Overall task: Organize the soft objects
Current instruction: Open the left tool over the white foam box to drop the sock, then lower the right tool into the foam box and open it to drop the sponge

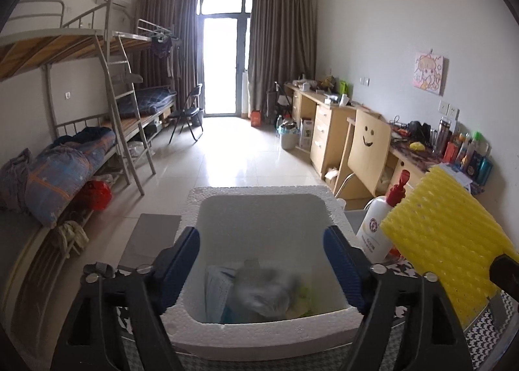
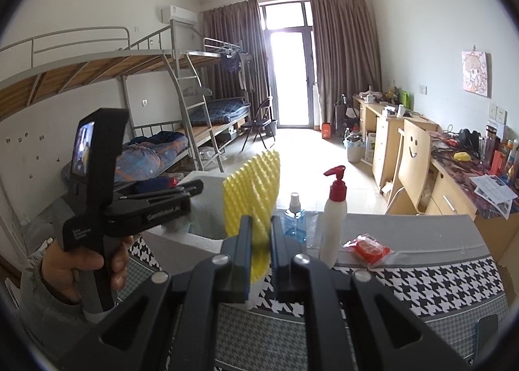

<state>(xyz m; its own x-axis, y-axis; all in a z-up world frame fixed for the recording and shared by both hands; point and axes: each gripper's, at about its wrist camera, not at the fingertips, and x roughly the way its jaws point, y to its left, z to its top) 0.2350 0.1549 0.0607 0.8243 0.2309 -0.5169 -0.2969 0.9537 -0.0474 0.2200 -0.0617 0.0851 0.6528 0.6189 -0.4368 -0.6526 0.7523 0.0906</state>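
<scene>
A: Start with the left wrist view. What do you see?

B: The left gripper (image 1: 262, 270) is wide open, with nothing between its blue pads (image 1: 181, 264). It hangs over a white foam box (image 1: 259, 328). Down in the box lie some soft things (image 1: 259, 290), a bit blurry, so I can't say what each one is.

A: Where is the yellow one?

B: The sponge (image 1: 447, 234) is up at about 3 o'clock from the left gripper, well apart from it. A white bottle (image 1: 379, 225) with a red pump stands just beside it, at about 2 o'clock.

A: Now the right wrist view.

B: The right gripper (image 2: 259, 254) is clenched on the sponge (image 2: 256, 182). The pads pinch its bottom part flat, and the rest sticks straight up at 12 o'clock. The box (image 2: 207, 205) is at about 10 o'clock, behind the sponge. The person's hand (image 2: 84, 260) holds the left gripper at 9 o'clock.

A: How will the sponge feel?

B: I think very light and squishy. It is bumpy, so it should not slip. It won't break. It may flop or bend if you hold only a thin edge.

A: Where is best to grab it?

B: Low and near the middle, like now. Then it stays up and can drop right into the box.

A: Anything else near?

B: A blue spray bottle (image 2: 295, 218) and a red packet (image 2: 369, 249) sit on the table (image 2: 438, 286), at 1 and 3 o'clock.
</scene>
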